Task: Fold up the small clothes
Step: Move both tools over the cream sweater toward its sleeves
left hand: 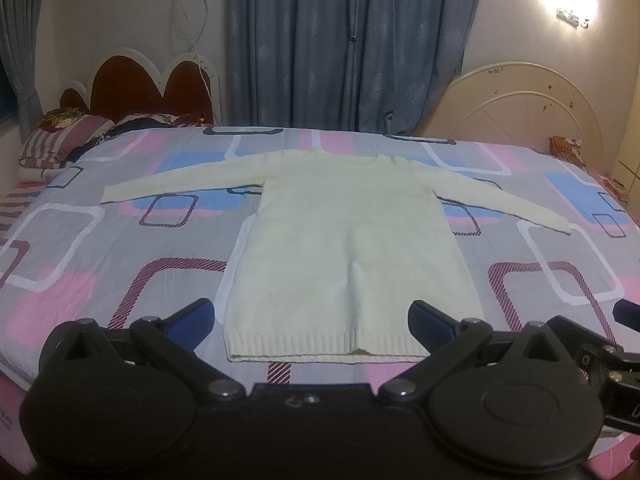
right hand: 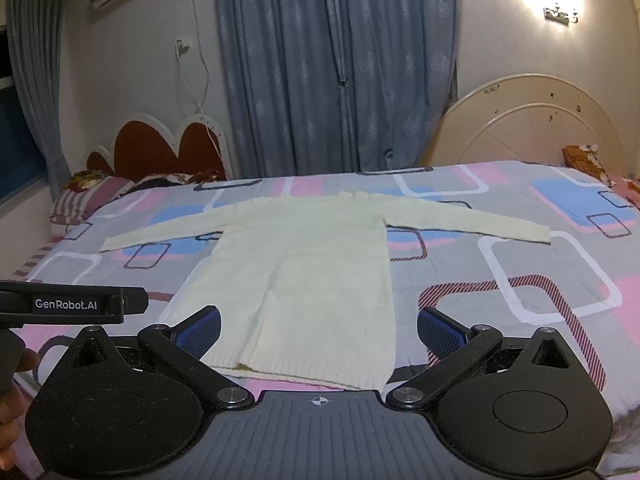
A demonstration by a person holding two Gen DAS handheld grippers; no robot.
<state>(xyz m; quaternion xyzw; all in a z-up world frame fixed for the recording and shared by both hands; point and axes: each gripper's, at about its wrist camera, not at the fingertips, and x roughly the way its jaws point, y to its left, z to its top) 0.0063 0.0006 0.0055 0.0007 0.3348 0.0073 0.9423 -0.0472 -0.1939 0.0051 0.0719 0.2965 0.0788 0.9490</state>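
A cream knitted long-sleeved sweater (left hand: 344, 240) lies flat on the bed, sleeves spread out to both sides, hem toward me. It also shows in the right wrist view (right hand: 308, 276). My left gripper (left hand: 312, 318) is open and empty, held above the hem at the bed's near edge. My right gripper (right hand: 318, 326) is open and empty, also above the hem, a little to the right. The left gripper's body (right hand: 72, 304) shows at the left of the right wrist view.
The bed has a patterned grey, pink and blue cover (left hand: 100, 248). Pillows (left hand: 64, 136) lie by a red headboard (left hand: 152, 88) at the far left. A cream headboard (left hand: 516, 108) stands at the far right. Blue curtains (left hand: 344, 44) hang behind.
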